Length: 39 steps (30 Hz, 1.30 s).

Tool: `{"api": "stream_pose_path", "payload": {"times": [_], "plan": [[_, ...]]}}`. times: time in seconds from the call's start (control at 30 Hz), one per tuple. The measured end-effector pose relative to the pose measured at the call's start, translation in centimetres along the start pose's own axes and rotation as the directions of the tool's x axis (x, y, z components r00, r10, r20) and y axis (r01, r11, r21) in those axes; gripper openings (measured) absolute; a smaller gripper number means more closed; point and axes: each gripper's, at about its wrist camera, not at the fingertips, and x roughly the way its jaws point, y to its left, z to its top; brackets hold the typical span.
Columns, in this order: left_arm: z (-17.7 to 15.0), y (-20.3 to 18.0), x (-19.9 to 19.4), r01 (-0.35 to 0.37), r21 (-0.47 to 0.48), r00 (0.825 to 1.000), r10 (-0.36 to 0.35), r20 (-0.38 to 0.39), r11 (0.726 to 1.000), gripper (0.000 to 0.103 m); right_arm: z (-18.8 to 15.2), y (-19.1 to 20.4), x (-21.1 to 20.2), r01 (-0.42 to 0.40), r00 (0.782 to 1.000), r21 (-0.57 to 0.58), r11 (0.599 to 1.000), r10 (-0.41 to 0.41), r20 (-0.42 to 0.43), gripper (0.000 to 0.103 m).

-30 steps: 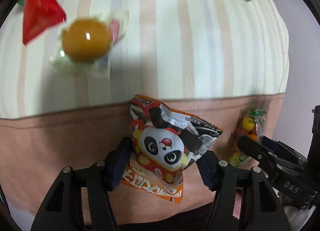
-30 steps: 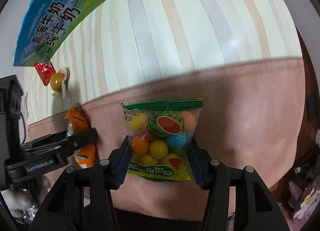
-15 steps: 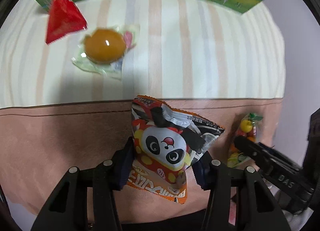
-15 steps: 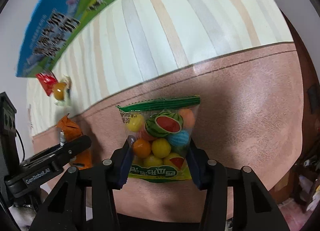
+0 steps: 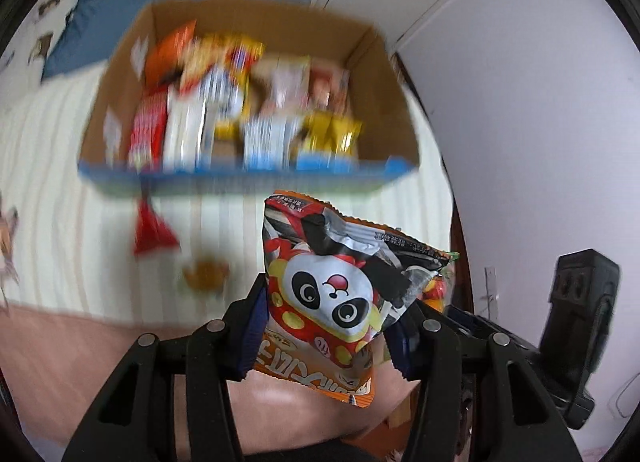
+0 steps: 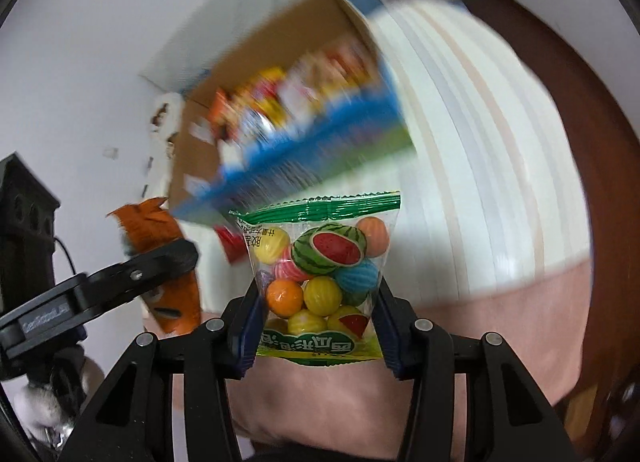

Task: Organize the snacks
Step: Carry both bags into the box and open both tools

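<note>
Held for boxing: our left gripper (image 5: 328, 336) clamps the panda snack packet (image 5: 340, 294); our right gripper (image 6: 316, 336) clamps the fruit-gum bag (image 6: 320, 278); the cardboard box (image 5: 248, 178) sits at upper centre.

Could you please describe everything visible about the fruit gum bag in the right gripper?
The fruit gum bag is a clear plastic pouch with a crimped green top seal and a green printed band below. It holds round, fruit-coloured balls and shows a watermelon picture. It stands upright, pinched at its lower sides by the right gripper, above the pink cover.
</note>
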Motion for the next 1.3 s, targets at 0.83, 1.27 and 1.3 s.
{"api": "stream_pose_path", "payload": {"times": [0.83, 1.27, 1.3], "plan": [[15.6, 9.1, 11.2, -0.187, -0.103, 0.962, 0.161, -0.220, 0.977, 0.053, 22.5, 5.0, 13.5, 0.259, 0.952, -0.217, 0.941, -0.287, -0.111, 0.075], [16.3, 9.9, 8.8, -0.205, -0.133, 0.972, 0.186, -0.145, 0.970, 0.094, 22.1, 4.3, 12.8, 0.304, 0.941, -0.217, 0.928, -0.328, -0.084, 0.095], [16.2, 9.9, 8.2, -0.222, -0.129, 0.970, 0.206, -0.127, 0.966, 0.094, 21.9, 4.3, 12.7, 0.305, 0.941, -0.218, 0.927, -0.329, -0.082, 0.095]]}}
